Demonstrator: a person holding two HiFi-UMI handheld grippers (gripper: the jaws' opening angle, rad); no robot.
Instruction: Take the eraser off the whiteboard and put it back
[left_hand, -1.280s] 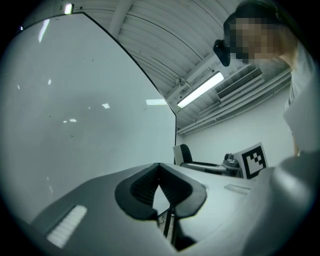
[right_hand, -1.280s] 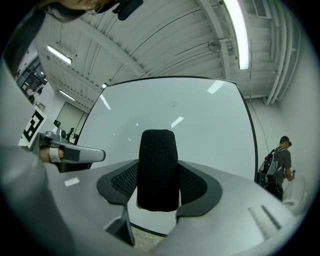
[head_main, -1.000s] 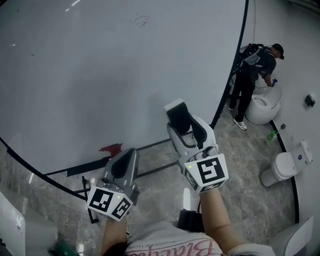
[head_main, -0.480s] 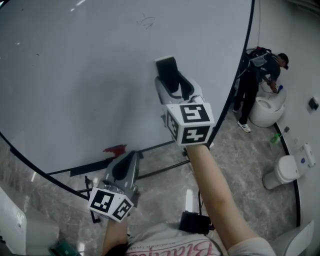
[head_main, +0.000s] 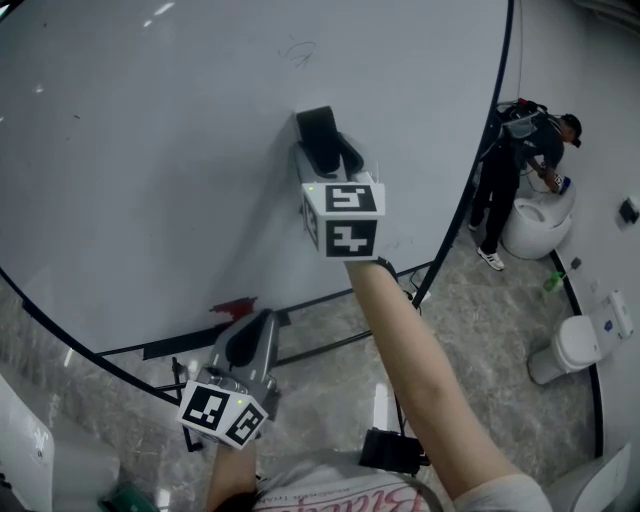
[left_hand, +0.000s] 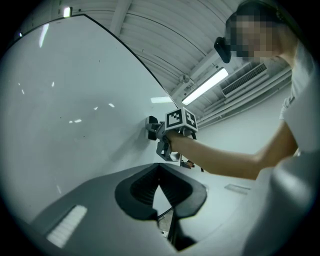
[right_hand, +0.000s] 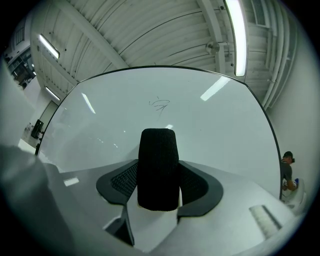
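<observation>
Pinching eraser between its jaws, right hand-held gripper

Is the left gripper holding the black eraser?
No, the left gripper has its jaws shut together with nothing between them; the black eraser sits in the right gripper.

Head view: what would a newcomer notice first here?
The right tool, raised at arm's length, grips a black eraser at the big whiteboard. The left tool hangs low, shut and empty. Far right, a person bends over a white fixture.
</observation>
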